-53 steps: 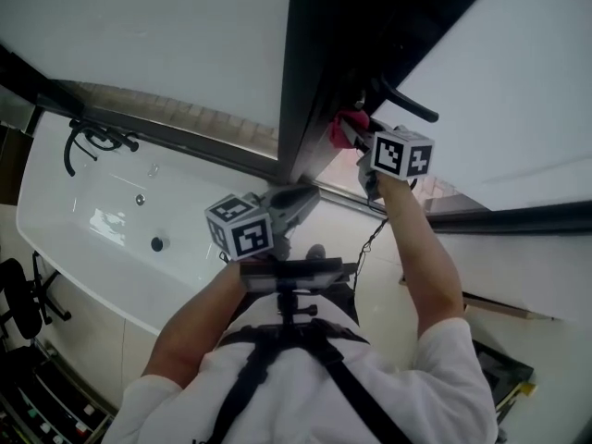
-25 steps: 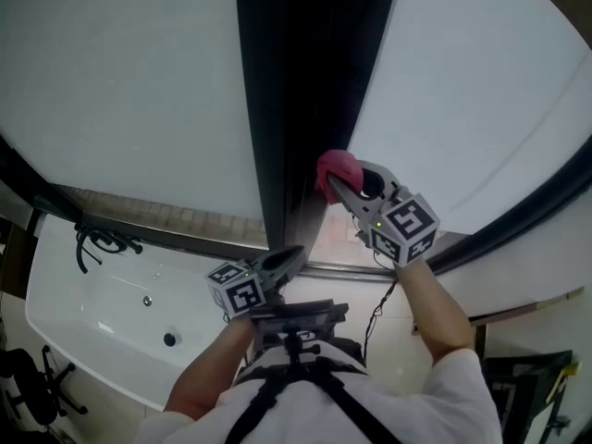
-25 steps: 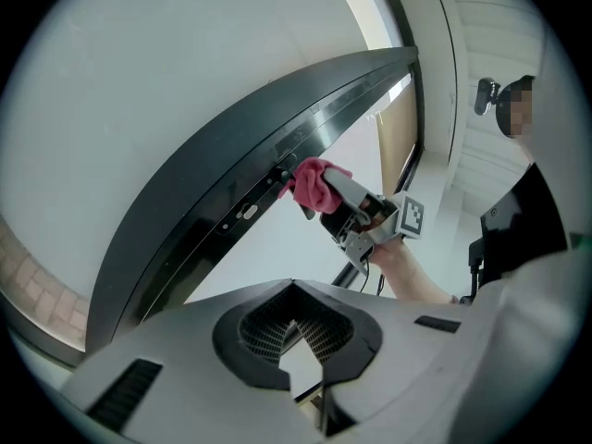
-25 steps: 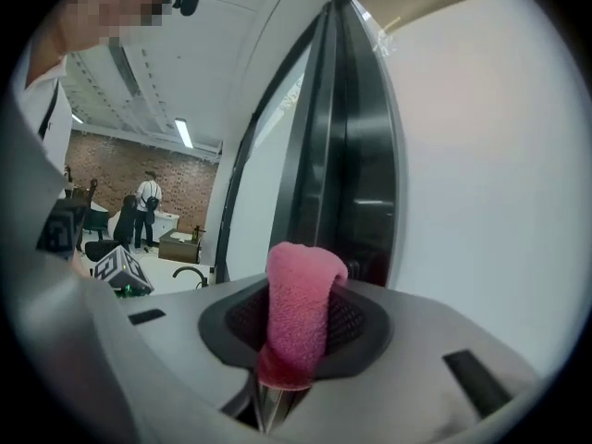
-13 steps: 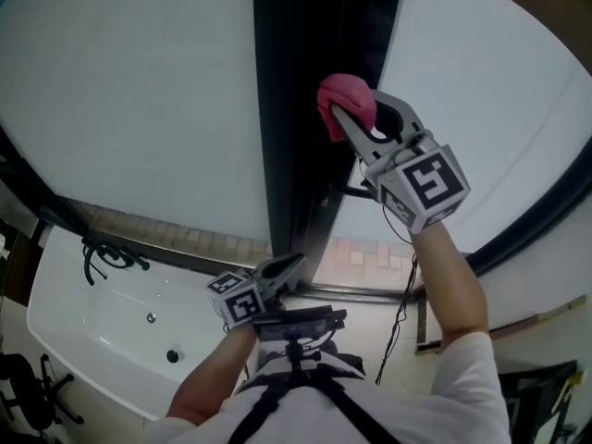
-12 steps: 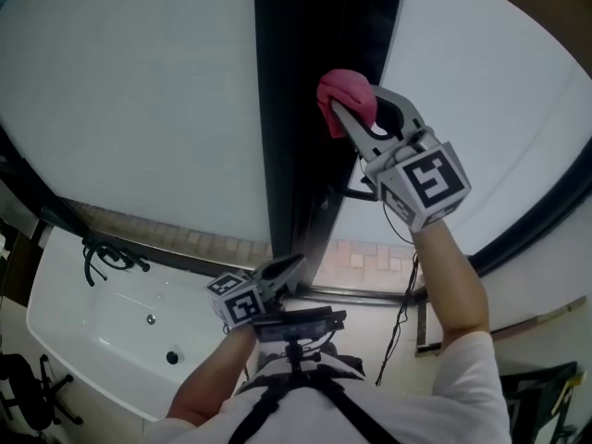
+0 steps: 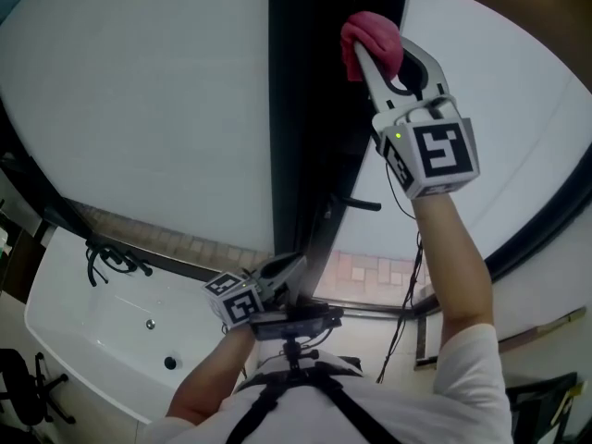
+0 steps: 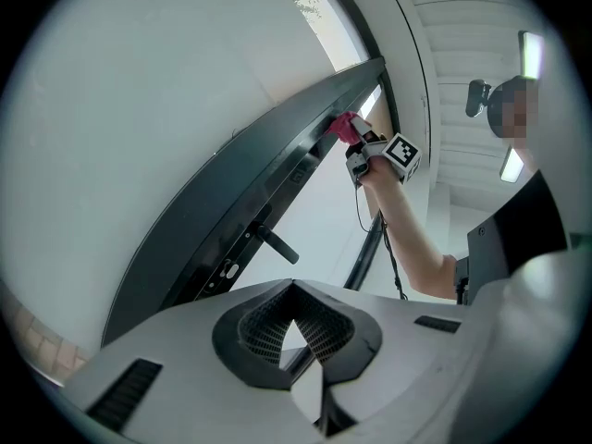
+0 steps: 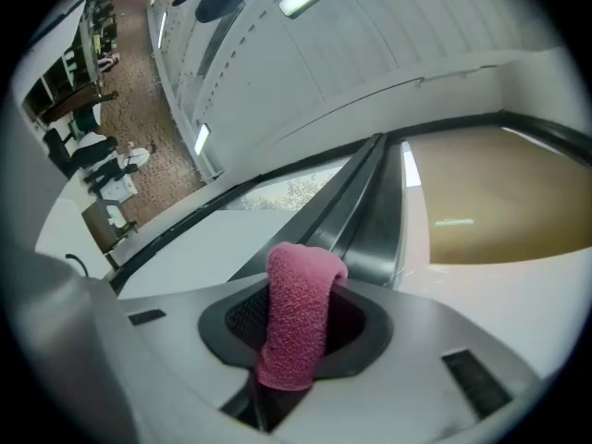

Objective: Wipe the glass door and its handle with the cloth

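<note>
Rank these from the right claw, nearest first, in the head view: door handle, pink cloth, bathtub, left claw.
1. pink cloth, clamped in the right claw at the top of the view.
2. door handle, below it, mid view.
3. left claw, lower centre, shut.
4. bathtub, bottom left.

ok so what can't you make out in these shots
Whether the cloth touches the door frame: in head view the cloth itself covers the spot.
Top of the door frame: cut off by head view's upper edge.
Lock parts beside the handle: too small in left gripper view.
</note>
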A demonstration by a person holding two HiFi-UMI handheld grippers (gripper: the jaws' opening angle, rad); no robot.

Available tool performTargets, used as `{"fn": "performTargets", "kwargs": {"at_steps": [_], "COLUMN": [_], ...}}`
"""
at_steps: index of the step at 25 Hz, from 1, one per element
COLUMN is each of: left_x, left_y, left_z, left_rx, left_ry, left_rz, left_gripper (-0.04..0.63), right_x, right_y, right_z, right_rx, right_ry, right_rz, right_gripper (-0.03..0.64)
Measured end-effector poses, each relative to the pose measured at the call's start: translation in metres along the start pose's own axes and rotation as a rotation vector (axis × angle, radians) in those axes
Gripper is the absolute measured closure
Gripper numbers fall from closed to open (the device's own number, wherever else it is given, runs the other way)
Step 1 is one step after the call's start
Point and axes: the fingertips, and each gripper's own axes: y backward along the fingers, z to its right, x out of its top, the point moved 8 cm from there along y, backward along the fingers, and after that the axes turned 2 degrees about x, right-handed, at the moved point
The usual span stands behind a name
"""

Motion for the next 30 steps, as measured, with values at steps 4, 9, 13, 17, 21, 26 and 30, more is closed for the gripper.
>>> {"fn": "performTargets", "kwargs": {"at_steps": [4,9,13,17,21,26,30], "left_x": [0.005,0.007,0.009,0.012,0.016,0.019,0.018], "left_y": [-0.001,-0.004,-0.005,-0.004,-0.002,-0.003,-0.004], "left_z": [-0.001,-0.002,-0.006,-0.007,-0.011,-0.016,-0.021], "left_rx": [-0.001,-0.011,-0.012,-0.017,-0.008,-0.001,0.005], "left_ry": [-0.018,-0.024,-0.026,-0.032,-0.041,-0.047,-0.044], "left_rz": [0.004,0.008,0.006,0.01,0.01,0.01,0.004], "left_gripper": [0.603,0.603,0.603,0.603,0.603,0.603,0.603], "right_x": [0.011,0.017,0.039,0.058,0.071,0.069,0.06], "right_y": [-0.012,-0.027,-0.034,-0.046,-0.054,-0.065,-0.074], "right_z": [0.026,0.039,0.036,0.041,0.044,0.043,0.036], "right_rx": [-0.162,-0.174,-0.115,-0.083,-0.067,-0.053,-0.04], "right_ry": [-0.114,-0.169,-0.049,0.037,0.071,0.134,0.229], "right_rz": [0.098,0.146,0.186,0.197,0.219,0.2,0.161], "right_gripper": [0.517,0.518,0.518,0.522,0.524,0.525,0.525]}}
